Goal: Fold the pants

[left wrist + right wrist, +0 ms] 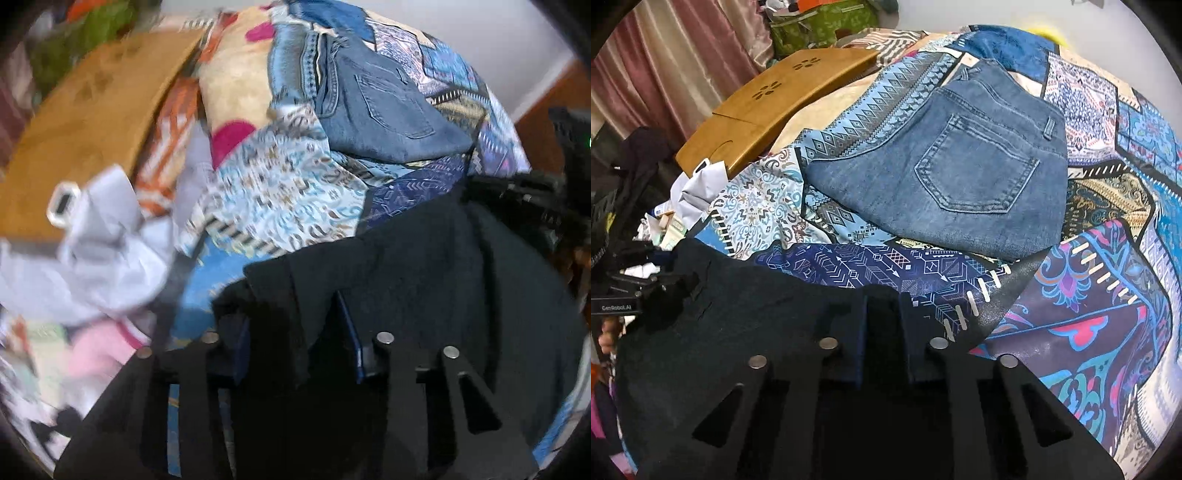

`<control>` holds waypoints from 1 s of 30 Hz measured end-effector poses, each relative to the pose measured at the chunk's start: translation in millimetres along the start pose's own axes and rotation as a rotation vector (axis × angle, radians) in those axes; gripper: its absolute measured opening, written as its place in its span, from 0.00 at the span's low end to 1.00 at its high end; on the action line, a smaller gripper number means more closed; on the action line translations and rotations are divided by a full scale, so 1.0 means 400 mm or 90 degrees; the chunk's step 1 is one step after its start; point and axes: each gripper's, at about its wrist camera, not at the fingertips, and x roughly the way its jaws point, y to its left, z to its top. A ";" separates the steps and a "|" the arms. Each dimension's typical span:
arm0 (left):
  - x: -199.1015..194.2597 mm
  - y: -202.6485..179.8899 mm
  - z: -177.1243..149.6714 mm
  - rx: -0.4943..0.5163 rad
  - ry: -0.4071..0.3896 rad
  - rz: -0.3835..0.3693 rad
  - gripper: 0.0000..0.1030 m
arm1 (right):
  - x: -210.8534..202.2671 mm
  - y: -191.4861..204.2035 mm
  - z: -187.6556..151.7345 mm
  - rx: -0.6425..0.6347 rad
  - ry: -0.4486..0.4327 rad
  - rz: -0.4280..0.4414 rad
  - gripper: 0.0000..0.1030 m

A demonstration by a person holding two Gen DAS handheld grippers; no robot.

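Observation:
Black pants hang stretched between my two grippers above a patterned blue bedspread. My left gripper is shut on one end of the pants, with cloth bunched between its blue pads. My right gripper is shut on the other end of the black pants, which spread to the left of it. Folded blue jeans lie on the bedspread beyond both grippers and also show in the left wrist view.
A wooden lap tray sits at the far left of the bed, also in the left wrist view. White clothes and clutter lie left. A green bag and pink curtains stand behind.

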 end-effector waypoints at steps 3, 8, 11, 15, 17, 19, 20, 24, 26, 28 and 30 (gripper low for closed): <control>-0.003 0.003 0.022 0.014 -0.015 0.092 0.27 | 0.003 0.006 0.000 -0.006 -0.006 -0.019 0.10; 0.036 0.105 0.037 -0.086 0.035 0.102 0.02 | 0.002 0.015 0.001 -0.015 -0.003 -0.055 0.10; -0.022 0.113 0.011 -0.098 -0.006 0.093 0.09 | -0.022 0.028 -0.008 -0.019 -0.009 -0.061 0.12; -0.104 0.094 -0.020 -0.087 -0.044 0.095 0.52 | -0.086 0.043 -0.026 -0.007 -0.026 -0.059 0.24; -0.153 0.074 -0.039 -0.078 -0.063 0.090 0.65 | -0.132 0.053 -0.040 0.002 -0.050 -0.049 0.33; -0.184 0.062 -0.050 -0.076 -0.071 0.079 0.75 | -0.183 0.068 -0.057 0.007 -0.079 -0.047 0.44; -0.197 0.055 -0.060 -0.081 -0.075 0.068 0.81 | -0.211 0.076 -0.068 0.007 -0.095 -0.048 0.49; -0.207 0.041 -0.109 -0.108 -0.053 0.029 0.86 | -0.292 0.109 -0.121 0.003 -0.128 -0.044 0.51; -0.198 0.036 -0.142 -0.121 -0.029 0.020 0.86 | -0.321 0.124 -0.161 0.001 -0.137 -0.045 0.54; -0.180 0.036 -0.172 -0.135 -0.005 0.009 0.86 | -0.339 0.136 -0.201 0.001 -0.143 -0.046 0.58; -0.152 0.039 -0.207 -0.159 0.025 -0.010 0.86 | -0.355 0.138 -0.240 0.004 -0.144 -0.046 0.59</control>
